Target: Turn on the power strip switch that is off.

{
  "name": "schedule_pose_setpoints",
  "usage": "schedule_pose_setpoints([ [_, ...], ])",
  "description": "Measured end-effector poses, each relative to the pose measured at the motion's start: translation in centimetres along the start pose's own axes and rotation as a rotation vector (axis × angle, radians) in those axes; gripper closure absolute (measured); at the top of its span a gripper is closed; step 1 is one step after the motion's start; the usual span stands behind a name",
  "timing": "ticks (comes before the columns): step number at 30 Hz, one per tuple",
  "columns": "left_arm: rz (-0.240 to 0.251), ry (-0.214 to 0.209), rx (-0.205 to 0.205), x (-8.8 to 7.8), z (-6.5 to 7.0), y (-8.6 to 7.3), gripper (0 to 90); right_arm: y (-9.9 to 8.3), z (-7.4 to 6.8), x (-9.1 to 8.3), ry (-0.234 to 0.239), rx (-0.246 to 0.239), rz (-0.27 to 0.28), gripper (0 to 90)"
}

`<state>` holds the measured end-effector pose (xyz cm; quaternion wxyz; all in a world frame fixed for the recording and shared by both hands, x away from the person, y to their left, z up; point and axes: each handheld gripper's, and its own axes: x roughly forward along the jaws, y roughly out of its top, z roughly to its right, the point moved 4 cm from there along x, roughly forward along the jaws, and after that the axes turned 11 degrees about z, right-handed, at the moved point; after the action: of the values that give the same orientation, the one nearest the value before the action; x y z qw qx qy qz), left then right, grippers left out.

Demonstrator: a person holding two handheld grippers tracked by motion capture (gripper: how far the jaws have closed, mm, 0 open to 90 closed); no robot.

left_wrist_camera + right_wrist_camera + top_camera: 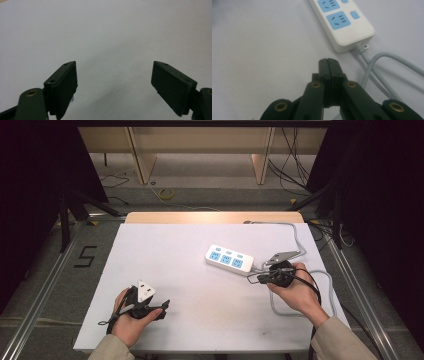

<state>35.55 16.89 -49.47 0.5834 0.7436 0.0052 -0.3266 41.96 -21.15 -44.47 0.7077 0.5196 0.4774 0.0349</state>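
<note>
Left gripper [113, 82]: jaws spread wide — nothing between them.
Table [105, 32]: plain white surface, bare ahead — faint grey shadow beneath the jaws.

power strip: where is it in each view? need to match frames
High view: the power strip lies right of centre on the white table, just left of the right hand-held gripper.
Left gripper view: not in this picture.
Right gripper view: the strip is at top right, beyond the shut jaws.
Shared landmark: its grey cable.
</note>
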Motion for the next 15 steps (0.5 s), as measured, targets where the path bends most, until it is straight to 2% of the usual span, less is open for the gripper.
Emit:
schedule_pose_setpoints([
  [15, 0.002, 0.003, 0.002, 0.0, 0.0, 0.0, 21.1, 1.8, 0.2, 1.2, 0.001, -0.011, -0.012, 90.0],
])
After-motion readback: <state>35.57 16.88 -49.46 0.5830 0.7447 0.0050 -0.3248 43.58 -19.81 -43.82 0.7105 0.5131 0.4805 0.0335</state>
